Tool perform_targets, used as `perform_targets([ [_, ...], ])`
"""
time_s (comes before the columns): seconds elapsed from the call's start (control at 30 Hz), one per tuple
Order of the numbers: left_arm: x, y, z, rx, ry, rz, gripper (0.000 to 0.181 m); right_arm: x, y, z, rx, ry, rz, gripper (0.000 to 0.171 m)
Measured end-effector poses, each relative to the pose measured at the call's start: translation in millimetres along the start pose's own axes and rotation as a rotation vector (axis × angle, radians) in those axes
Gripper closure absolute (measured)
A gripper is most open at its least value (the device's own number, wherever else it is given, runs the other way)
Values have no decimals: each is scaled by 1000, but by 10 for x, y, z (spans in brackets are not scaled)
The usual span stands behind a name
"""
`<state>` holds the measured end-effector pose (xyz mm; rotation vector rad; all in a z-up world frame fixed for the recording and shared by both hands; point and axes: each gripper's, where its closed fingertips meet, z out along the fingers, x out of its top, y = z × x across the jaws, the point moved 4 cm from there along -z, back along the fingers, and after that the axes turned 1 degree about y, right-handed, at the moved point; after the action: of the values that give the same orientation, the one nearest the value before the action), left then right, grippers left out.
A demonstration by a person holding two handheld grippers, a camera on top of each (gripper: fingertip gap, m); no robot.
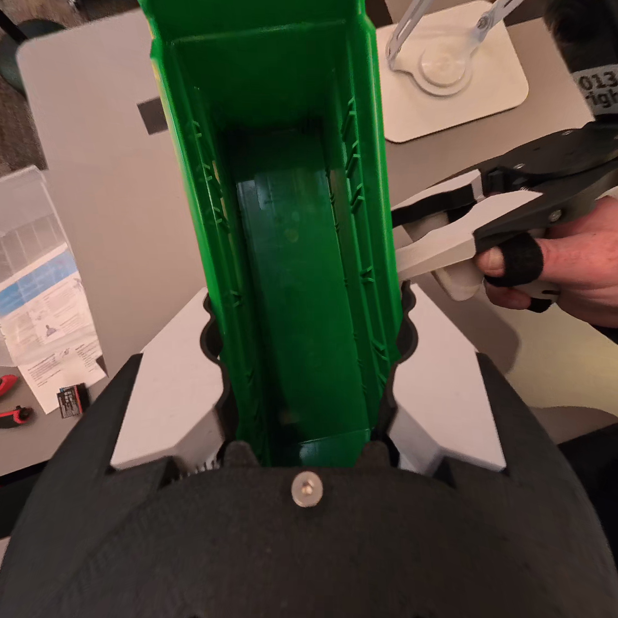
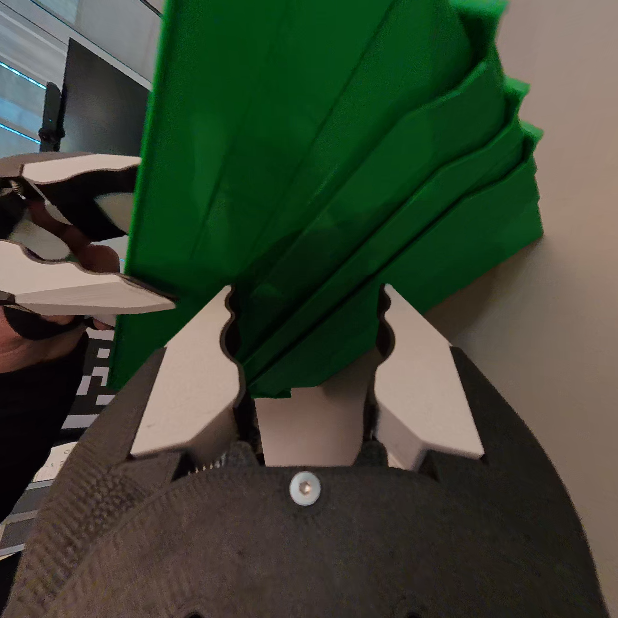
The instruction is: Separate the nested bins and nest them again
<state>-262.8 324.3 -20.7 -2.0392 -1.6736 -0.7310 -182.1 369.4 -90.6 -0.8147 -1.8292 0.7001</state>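
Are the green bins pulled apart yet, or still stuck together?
Not apart yet. The left gripper is squeezing the sides of a green bin, and the right gripper sits around the stacked bin edges. Pulling them apart and stacking them again is still left.

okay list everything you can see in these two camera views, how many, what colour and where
green bins: several nested, exact count unclear, green, held up above the table between both grippers
table: one, pale grey, below the bins
stand base: one, white plate with clear arms, far right of the table
paper sheets: a few, white and blue, left edge of the table
small box: one, dark, beside the papers
red-handled tools: two, red and black, bottom left corner
dark screen: one, black, background of the right wrist view
left gripper: one, black with white fingers, closed on the bins
right gripper: one, black with white fingers, around the bins' layered edges
hand: one, working the right gripper
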Motion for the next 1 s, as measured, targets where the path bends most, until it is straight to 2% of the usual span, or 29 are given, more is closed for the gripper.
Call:
perform_targets([
  [0.03,27,-12,-26,7,7,2,76,8,-7,7,2,-1,0,90],
  [0.2,135,14,-184,8,10,26,78,10,-20,-92,13,16,7,90],
  [0.37,538,140,-598,-3,108,26,79,12,-19,-466,21,80,16,90],
  [0.47,877,496,-806,-82,185,37,78,-7,-6,-804,4,117,19,90],
  [0.53,1025,851,-783,-175,214,40,78,-10,47,-1076,-34,156,11,93],
  [0.63,980,1359,-428,-268,183,45,77,-72,271,-1545,-142,215,10,94],
  [0.7,779,1644,-68,-307,127,44,77,-201,491,-1826,-213,212,38,94],
  [0.77,543,1813,270,-317,82,16,75,-385,742,-2074,-305,187,58,102],
  [0.87,216,1852,657,-303,12,-32,75,-691,1044,-2337,-398,145,130,102],
  [1.0,-155,1745,1031,-264,-67,-110,74,-889,1088,-2441,-392,156,143,100],
])
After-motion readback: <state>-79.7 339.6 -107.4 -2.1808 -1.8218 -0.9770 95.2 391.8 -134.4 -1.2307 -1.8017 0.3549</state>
